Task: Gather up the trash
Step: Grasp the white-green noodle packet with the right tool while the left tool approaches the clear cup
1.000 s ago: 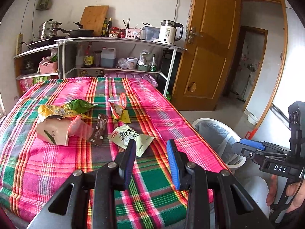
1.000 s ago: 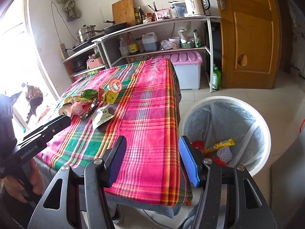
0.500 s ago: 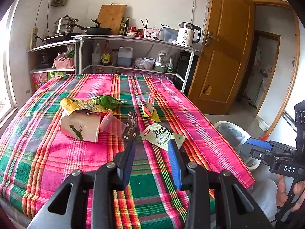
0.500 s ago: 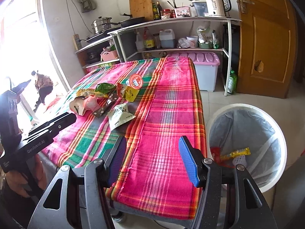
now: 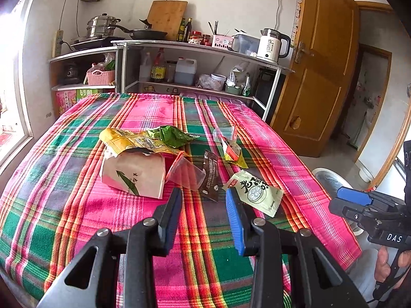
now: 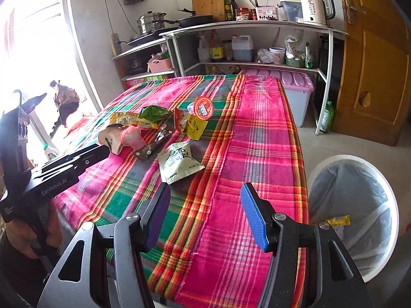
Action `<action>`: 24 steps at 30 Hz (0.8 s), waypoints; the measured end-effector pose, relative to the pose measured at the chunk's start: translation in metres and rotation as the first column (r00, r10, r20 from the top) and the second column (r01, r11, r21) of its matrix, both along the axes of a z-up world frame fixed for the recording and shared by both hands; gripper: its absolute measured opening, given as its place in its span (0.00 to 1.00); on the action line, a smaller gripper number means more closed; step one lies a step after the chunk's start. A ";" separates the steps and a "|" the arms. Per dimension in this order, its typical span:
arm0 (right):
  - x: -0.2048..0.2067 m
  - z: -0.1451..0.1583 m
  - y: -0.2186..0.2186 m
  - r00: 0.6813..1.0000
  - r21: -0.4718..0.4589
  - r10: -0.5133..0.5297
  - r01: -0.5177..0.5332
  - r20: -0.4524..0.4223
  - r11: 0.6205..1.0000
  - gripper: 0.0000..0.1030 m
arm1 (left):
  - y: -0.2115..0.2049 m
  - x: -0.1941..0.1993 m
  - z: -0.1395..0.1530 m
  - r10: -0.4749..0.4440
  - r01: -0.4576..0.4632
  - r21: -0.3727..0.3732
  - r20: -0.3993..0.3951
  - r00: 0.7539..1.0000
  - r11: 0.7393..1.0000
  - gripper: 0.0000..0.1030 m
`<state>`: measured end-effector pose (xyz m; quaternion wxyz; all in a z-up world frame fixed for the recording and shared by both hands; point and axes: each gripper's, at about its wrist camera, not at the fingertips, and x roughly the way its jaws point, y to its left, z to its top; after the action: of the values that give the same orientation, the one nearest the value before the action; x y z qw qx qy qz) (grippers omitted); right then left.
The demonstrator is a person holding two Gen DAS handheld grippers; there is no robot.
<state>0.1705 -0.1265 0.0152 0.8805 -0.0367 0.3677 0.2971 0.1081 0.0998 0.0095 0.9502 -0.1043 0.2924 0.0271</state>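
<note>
Trash lies in a cluster on the plaid tablecloth (image 5: 77, 205): a pale green sachet (image 5: 255, 191), a dark brown wrapper (image 5: 211, 177), a beige paper bag (image 5: 134, 173), a clear pink cup (image 5: 186, 172), a yellow bag (image 5: 131, 141), a green wrapper (image 5: 170, 134) and a yellow-red packet (image 5: 232, 152). My left gripper (image 5: 204, 215) is open and empty, just short of the brown wrapper. My right gripper (image 6: 205, 215) is open and empty over the table's near corner, short of the green sachet (image 6: 177, 161). A white bin (image 6: 359, 205) with a grey liner stands on the floor to the right.
A metal shelf rack (image 5: 195, 51) with pots, bottles and a kettle (image 5: 272, 45) stands behind the table. A wooden door (image 5: 321, 77) is at the right. A lilac storage box (image 6: 287, 87) sits under the rack. A red-lidded cup (image 6: 203, 107) lies on the cloth.
Both grippers have moved forward and to the left over the table, closer to the trash cluster. The bin has slid toward the right edge of both views. Both stay open.
</note>
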 end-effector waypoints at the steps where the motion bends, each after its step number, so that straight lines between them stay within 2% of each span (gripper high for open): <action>1: 0.002 0.000 0.004 1.000 -0.002 0.008 -0.008 0.000 1.000 0.56 | 0.002 0.002 -0.001 0.003 -0.003 0.001 -0.002 1.000 1.000 0.39; 3: 0.006 -0.002 0.011 1.000 -0.008 0.024 -0.024 -0.001 1.000 0.56 | 0.006 0.006 -0.002 0.003 -0.003 0.004 -0.008 1.000 1.000 0.43; 7: 0.016 -0.008 0.026 0.999 -0.011 0.051 -0.051 -0.013 0.999 0.56 | 0.014 0.017 -0.003 0.008 -0.008 0.005 -0.020 1.000 1.000 0.59; 17: 0.042 -0.023 0.059 0.993 -0.046 0.116 -0.117 -0.023 0.992 0.56 | 0.019 0.050 -0.009 -0.063 0.065 0.038 -0.062 0.996 0.997 0.60; 24: 0.052 -0.038 0.078 0.984 -0.088 0.171 -0.175 -0.054 0.981 0.56 | 0.020 0.062 -0.014 -0.106 0.108 0.013 -0.114 0.988 0.994 0.60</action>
<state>0.2224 -0.0486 -0.0229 0.8398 -0.1025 0.3968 0.3559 0.1699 0.1194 -0.0043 0.9331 -0.0778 0.3507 -0.0151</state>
